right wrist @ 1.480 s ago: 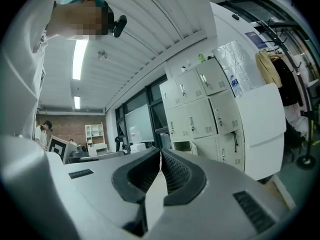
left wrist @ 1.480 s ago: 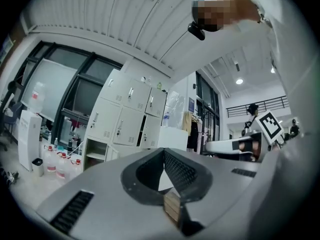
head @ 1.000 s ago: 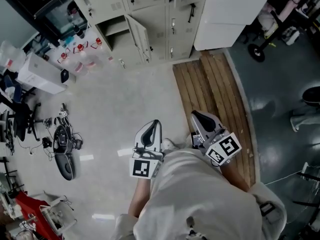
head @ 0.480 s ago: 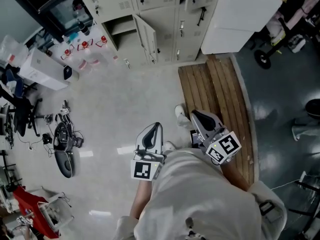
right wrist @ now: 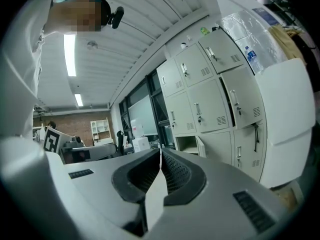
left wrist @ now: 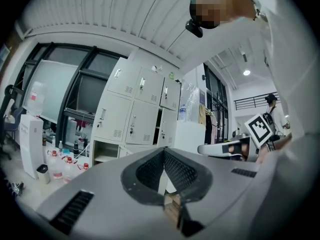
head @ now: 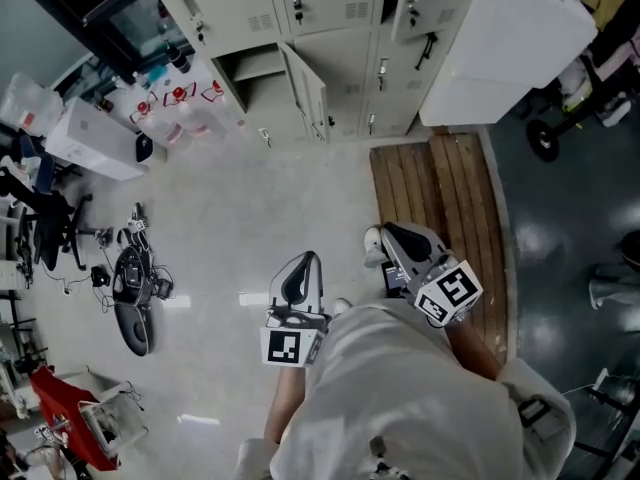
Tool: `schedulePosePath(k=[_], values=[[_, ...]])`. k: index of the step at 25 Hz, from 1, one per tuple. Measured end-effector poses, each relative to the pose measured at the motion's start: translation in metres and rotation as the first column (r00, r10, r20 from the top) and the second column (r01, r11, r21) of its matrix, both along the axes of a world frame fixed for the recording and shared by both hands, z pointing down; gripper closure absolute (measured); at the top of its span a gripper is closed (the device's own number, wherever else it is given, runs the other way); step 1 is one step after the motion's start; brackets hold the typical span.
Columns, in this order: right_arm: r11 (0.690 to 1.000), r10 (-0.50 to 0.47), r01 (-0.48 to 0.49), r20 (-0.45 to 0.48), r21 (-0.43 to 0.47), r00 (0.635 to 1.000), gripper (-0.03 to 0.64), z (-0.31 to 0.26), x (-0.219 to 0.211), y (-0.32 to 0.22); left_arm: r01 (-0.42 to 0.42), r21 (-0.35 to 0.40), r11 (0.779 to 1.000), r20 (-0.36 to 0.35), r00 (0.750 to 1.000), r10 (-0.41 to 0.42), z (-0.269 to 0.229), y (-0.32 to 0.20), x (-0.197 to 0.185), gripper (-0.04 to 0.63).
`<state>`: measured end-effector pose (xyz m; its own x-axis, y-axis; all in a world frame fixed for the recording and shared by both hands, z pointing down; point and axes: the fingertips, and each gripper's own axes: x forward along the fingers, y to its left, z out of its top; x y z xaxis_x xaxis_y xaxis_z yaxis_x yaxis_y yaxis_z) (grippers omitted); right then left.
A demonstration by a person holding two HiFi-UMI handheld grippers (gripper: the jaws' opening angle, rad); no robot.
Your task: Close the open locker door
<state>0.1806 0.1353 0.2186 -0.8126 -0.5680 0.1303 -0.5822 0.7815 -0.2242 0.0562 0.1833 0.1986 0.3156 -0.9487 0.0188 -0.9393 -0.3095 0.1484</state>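
Observation:
A bank of pale grey lockers (head: 340,8) stands ahead at the top of the head view. One low locker door (head: 306,90) hangs open, swung out toward me beside its empty compartment (head: 255,66). My left gripper (head: 308,257) and right gripper (head: 392,230) are held side by side in front of my body, well short of the lockers. Both are shut on nothing. In the right gripper view the open door (right wrist: 202,147) shows just right of the shut right gripper (right wrist: 160,151). In the left gripper view the open compartment (left wrist: 106,153) lies left of the shut left gripper (left wrist: 163,152).
A big white cabinet (head: 510,48) stands right of the lockers, with a wooden board (head: 440,218) on the floor before it. Red-capped bottles (head: 180,108), a white unit (head: 85,143) and a black device with cables (head: 130,303) lie left. A wheeled cart (head: 560,128) is far right.
The person has walked toward the lockers, which now sit lower and larger in the head view. Both grippers travelled along, still shut. A shoe has come into view ahead.

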Motion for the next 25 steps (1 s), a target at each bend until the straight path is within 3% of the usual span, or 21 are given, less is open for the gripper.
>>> schedulePosePath(k=[8, 18, 25], values=[[0.993, -0.121, 0.121, -0.033, 0.007, 0.992, 0.589, 0.001, 0.004, -0.1, 0.102, -0.012, 0.995, 0.018, 0.995, -0.102, -0.017, -0.096, 0.001, 0.588], [0.978, -0.206, 0.206, -0.043, -0.001, 0.978, 0.589, 0.024, 0.029, -0.223, 0.2, -0.046, 0.979, 0.021, 0.98, -0.199, 0.008, -0.187, 0.023, 0.588], [0.976, -0.215, 0.209, -0.119, -0.063, 0.969, 0.589, 0.09, 0.046, -0.287, 0.191, -0.075, 0.979, 0.012, 0.982, -0.19, 0.034, -0.236, 0.037, 0.588]])
